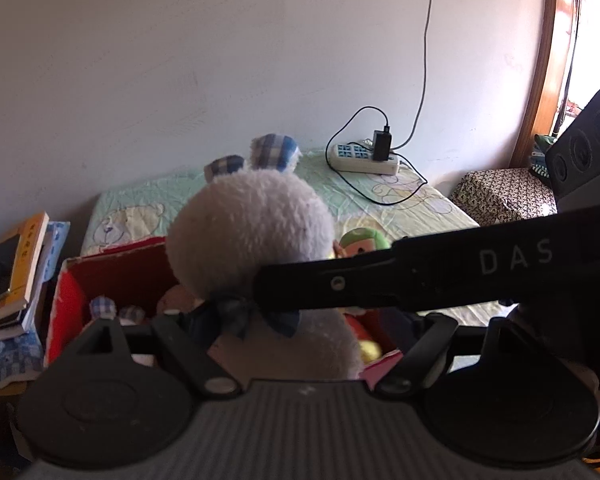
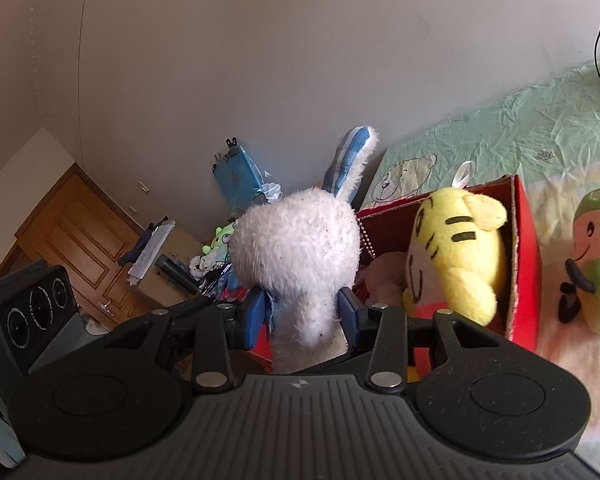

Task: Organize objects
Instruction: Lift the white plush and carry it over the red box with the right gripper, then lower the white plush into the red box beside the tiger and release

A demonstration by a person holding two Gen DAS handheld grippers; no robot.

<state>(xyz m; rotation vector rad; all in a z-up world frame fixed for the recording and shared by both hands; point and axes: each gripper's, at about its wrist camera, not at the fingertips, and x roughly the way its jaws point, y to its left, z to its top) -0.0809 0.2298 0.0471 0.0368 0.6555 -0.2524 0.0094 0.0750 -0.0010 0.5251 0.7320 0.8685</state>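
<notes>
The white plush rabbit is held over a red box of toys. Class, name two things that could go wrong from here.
1. The right hand-held gripper pinches the white plush rabbit only at its narrow neck, so the soft toy could slip or swing.
2. The red box already holds a yellow tiger plush; lowering the rabbit could snag on it or tip the cardboard wall.

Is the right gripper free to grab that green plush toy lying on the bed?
Probably not yet: the right gripper is shut on the white rabbit plush. The green plush toy lies uncovered beside the red box.
</notes>
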